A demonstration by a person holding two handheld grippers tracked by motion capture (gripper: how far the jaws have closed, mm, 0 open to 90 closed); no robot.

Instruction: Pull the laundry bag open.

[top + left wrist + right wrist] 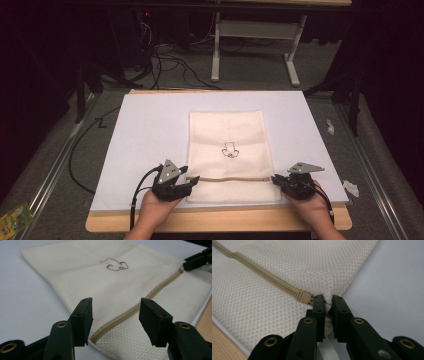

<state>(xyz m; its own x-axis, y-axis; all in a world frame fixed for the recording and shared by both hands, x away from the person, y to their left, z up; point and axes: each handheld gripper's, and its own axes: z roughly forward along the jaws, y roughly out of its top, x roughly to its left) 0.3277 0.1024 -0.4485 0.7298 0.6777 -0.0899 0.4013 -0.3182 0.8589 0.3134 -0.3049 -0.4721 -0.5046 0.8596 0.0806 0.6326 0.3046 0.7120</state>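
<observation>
A cream mesh bag with a tan zipper and a small dark emblem lies flat on a white board. My left gripper is open at the bag's left edge, its jaws to either side of the zipper's end. My right gripper is at the bag's right edge, shut on the mesh bag's edge beside the zipper's slider. The right gripper's tip also appears in the left gripper view, at the zipper's far end.
The white board rests on a wooden table whose front edge lies just past my hands. Crumpled white scraps lie off the board's right side. Cables and a table frame stand on the floor beyond.
</observation>
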